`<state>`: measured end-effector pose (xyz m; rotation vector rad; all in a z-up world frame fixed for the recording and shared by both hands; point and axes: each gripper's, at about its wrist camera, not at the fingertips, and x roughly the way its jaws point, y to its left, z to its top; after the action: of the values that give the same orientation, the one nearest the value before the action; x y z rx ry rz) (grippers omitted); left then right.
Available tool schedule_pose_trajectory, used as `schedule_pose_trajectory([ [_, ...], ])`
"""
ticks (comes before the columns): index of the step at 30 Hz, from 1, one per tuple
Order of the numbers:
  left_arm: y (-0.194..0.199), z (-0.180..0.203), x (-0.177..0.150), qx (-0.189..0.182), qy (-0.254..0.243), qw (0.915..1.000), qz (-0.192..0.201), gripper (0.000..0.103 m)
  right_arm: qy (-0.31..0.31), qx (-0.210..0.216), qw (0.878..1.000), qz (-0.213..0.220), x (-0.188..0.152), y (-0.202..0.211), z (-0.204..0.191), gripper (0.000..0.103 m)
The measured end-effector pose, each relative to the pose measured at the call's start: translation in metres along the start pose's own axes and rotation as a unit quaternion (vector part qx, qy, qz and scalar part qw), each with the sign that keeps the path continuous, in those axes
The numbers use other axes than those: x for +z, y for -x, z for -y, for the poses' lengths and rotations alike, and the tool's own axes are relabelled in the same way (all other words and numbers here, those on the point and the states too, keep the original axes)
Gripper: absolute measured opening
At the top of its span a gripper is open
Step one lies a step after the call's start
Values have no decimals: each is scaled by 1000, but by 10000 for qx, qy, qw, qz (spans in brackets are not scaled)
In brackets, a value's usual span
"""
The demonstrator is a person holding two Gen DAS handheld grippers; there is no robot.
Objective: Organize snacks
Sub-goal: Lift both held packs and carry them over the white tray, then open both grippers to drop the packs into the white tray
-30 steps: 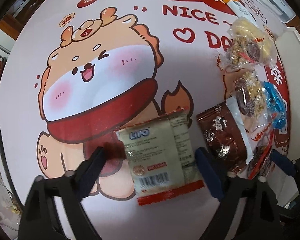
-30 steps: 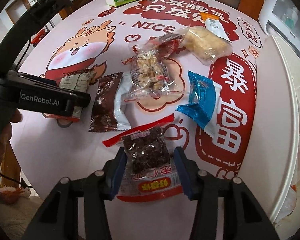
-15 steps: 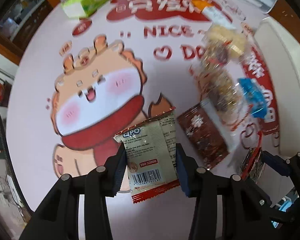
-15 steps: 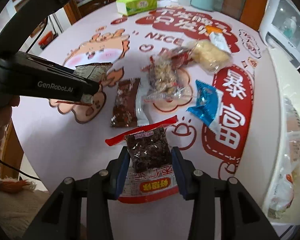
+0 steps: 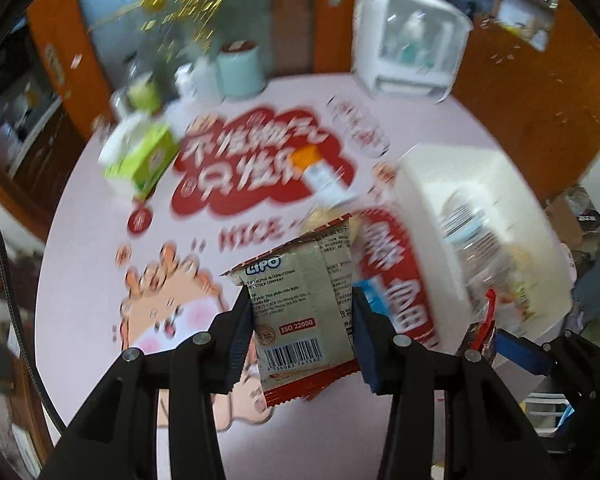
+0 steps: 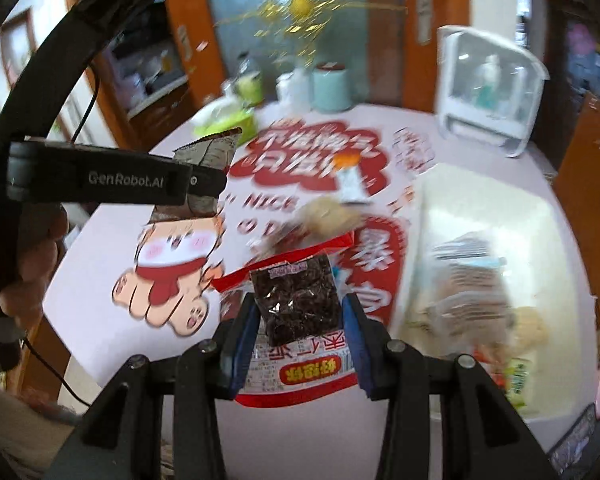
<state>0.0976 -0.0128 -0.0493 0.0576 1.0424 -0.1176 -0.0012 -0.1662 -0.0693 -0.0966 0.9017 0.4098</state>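
Above pink table (image 5: 100, 240): LiPO packet (image 5: 304, 312) in left tongs (image 5: 300, 338); red snack (image 6: 300, 320) in right tongs (image 6: 298, 338)

A beige, red-edged packet (image 5: 300, 304), a red-and-white dark-windowed packet (image 6: 296, 320), pink cartoon-printed tablecloth (image 5: 100, 208).

Two grippers (image 5: 300, 332) (image 6: 300, 332), two held snack packets (image 5: 304, 308) (image 6: 298, 300), one tissue box (image 5: 142, 160).

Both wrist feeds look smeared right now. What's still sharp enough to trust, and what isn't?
Left wrist view: the Lipo packet in the left tongs is crisp; tablecloth print and white bin are motion-blurred. Right wrist view: the dark snack packet in the right tongs is sharp, background streaked, edges fisheye-bent.
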Motion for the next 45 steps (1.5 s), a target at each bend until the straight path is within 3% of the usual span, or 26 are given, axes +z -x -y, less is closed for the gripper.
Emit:
schedule_pose_trajectory([
  [8, 15, 71, 27, -370, -505, 9974, 367, 44, -915, -906, 9904, 510, 10, 53, 62, 43],
  [16, 11, 134, 37, -569, -921, 9934, 380, 44, -1468, -1361, 9786, 467, -2, 62, 111, 43],
  [29, -10, 199, 49, -577, -1216, 9907, 206, 44, -1885, -1579, 9685, 393, -9, 62, 170, 43],
  [45, -31, 222, 53, -318, -1236, 9918, 1, 49, -1954, -1574, 9679, 140, -14, 49, 200, 44],
])
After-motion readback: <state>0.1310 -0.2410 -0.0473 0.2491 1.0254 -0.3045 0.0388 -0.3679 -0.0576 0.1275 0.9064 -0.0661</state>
